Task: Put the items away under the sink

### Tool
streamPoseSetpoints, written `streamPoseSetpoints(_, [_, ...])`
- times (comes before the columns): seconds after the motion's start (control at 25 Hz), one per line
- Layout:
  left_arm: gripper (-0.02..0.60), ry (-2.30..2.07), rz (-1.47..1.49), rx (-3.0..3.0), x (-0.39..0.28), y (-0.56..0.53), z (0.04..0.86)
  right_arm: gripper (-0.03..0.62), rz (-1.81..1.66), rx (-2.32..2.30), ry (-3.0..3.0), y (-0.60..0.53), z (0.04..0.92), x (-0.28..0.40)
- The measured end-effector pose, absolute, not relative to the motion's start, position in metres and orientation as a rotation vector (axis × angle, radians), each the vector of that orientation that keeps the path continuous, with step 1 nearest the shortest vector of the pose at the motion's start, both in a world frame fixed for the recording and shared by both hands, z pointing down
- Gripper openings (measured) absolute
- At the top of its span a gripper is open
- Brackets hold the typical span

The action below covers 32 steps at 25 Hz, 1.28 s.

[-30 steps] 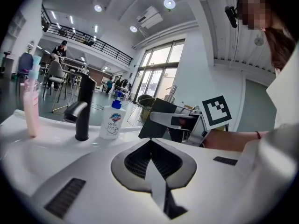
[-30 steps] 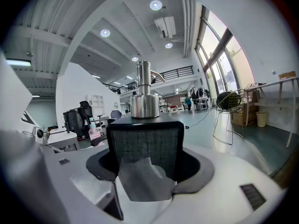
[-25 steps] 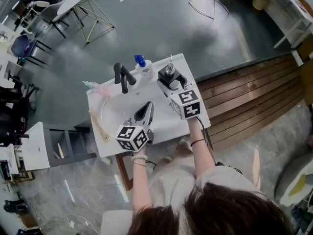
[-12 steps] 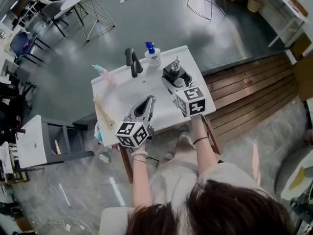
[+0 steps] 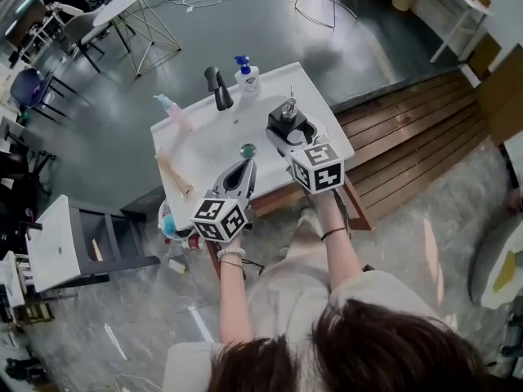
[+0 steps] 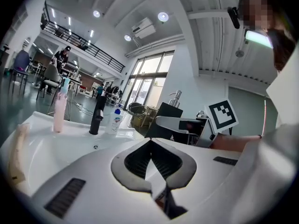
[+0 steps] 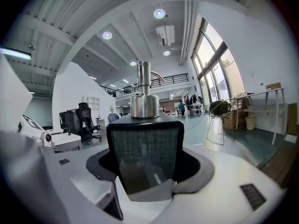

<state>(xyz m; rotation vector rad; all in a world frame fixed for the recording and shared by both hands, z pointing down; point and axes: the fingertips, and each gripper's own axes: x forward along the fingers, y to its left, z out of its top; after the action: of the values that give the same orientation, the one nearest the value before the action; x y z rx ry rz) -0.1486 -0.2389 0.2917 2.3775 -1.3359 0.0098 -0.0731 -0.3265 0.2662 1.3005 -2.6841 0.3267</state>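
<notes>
Both grippers have drawn back from the far side of the sink toward its near edge since the earlier frame, and the black square soap dispenser with a silver pump (image 5: pixel 288 121) has come back with the right one. The right gripper (image 5: pixel 290 137) holds this dispenser with its jaws set wide on the two sides of the body. In the right gripper view the black body fills the gap between the pads. The dispenser sits over the right part of the white sink surface (image 5: pixel 204 133); I cannot tell whether its base touches it.

At 7 o'clock from the dispenser, the left gripper (image 5: pixel 247 168) has its jaws closed tip to tip with nothing between them. A round dark drain stopper (image 5: pixel 248 149) lies at 8 o'clock, just beyond the left gripper's tips. The black faucet (image 5: pixel 217 88) stands at 10 o'clock, and the white bottle with a blue pump (image 5: pixel 246 76) stands at 11 o'clock, just beside it. The pink bottle with a teal cap (image 5: pixel 173 111) stands at 9 o'clock near the surface's left edge. A long pale wooden piece (image 5: pixel 174 174) lies at 8 o'clock along that edge.
</notes>
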Motion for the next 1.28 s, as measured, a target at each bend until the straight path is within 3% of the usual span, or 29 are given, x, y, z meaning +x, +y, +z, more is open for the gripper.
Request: streamPoseSetpoints(1.28, [0.002,-1.25,0.061,2.475,-0.072,-0.165,0.269,0.319,0.322,1.345,-2.707,-0.218,0.241,0.002])
